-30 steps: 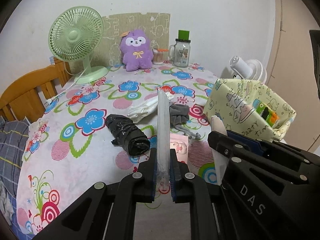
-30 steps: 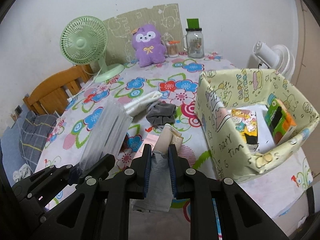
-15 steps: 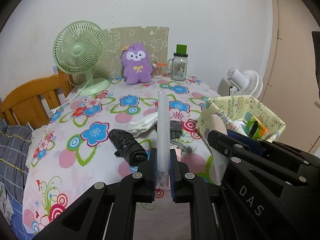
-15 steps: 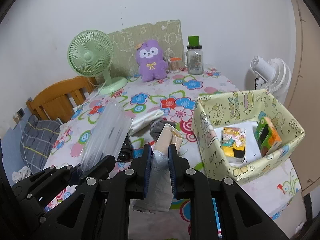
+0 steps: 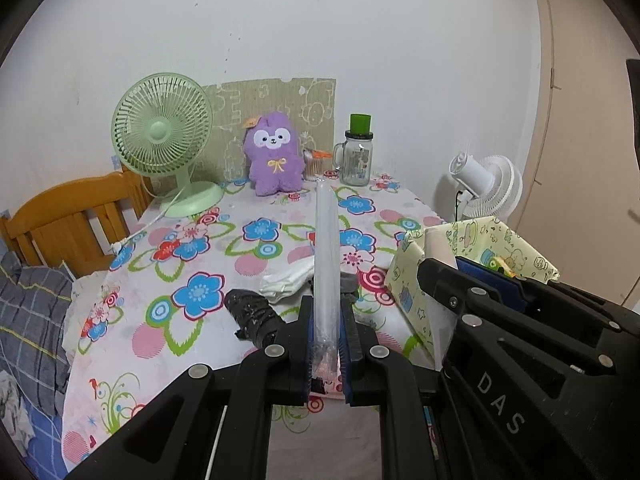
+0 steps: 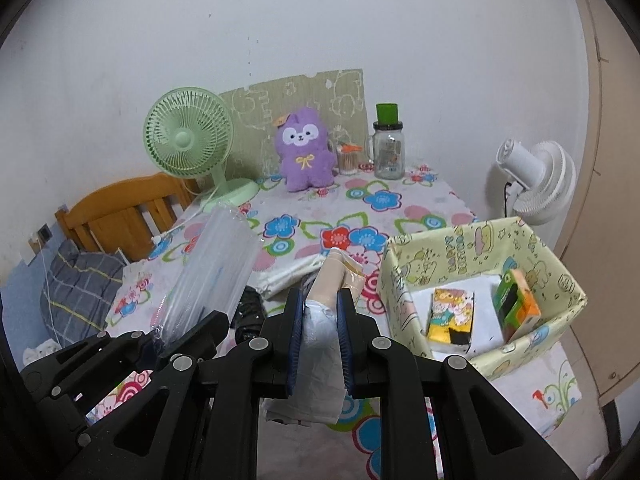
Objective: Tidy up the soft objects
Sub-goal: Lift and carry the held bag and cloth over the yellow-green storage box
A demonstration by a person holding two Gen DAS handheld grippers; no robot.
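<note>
Left gripper (image 5: 325,354): clamped on a flat clear plastic packet (image 5: 326,276), seen edge-on at centre frame, held above the table.
Right gripper (image 6: 319,338): closed on a beige and white soft pack (image 6: 323,312), centre frame, clear of the flowered tablecloth (image 6: 380,200).
Target, judged: the pale yellow cartoon-print box (image 6: 448,240), right of frame.
Risk, slip: the clear packet is thin and slick; a tilt could let it slide out of the jaws.
Risk, collision: both tools sit side by side; one could knock the other's load.
Risk, snag: the soft pack hangs below the jaws and could catch the box wall.
Right view only: box interior, holding cartons; packet's broad ribbed face.
Left view only: crumpled black plastic bundle (image 5: 256,316) in full, lower centre.
</note>
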